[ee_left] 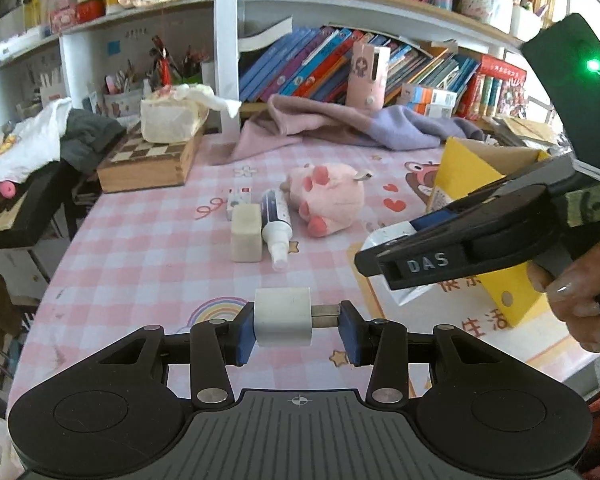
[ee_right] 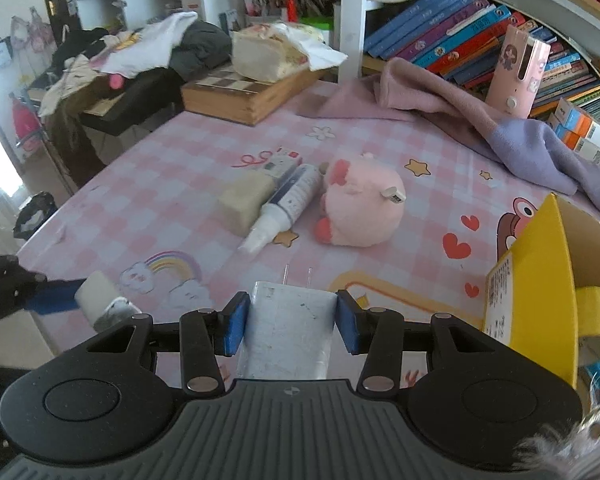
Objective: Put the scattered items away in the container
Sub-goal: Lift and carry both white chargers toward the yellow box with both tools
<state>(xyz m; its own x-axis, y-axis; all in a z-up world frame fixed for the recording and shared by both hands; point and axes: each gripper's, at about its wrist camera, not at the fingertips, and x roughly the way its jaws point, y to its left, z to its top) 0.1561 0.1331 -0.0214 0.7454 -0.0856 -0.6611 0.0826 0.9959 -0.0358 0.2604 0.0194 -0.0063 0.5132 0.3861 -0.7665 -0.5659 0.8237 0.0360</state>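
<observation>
My left gripper (ee_left: 298, 330) is shut on a small white plug adapter (ee_left: 283, 322), its metal prongs against the right pad, held above the pink checked tablecloth. My right gripper (ee_right: 290, 324) is shut on a larger white charger (ee_right: 290, 332) with two prongs pointing forward; it also shows in the left wrist view (ee_left: 396, 240). The yellow cardboard box (ee_right: 540, 280) stands at the right, a yellow tape roll (ee_right: 598, 314) inside. On the cloth lie a pink plush toy (ee_right: 362, 208), a spray bottle (ee_right: 288, 206), a beige block (ee_right: 246, 202) and a small printed box (ee_right: 280, 160).
A wooden chessboard box (ee_right: 240, 94) with a tissue pack on top sits at the back left. A pink and purple cloth (ee_right: 480, 120) lies at the back right by a pink cylinder (ee_right: 518, 72). Bookshelves stand behind. The table's left edge drops to cluttered furniture.
</observation>
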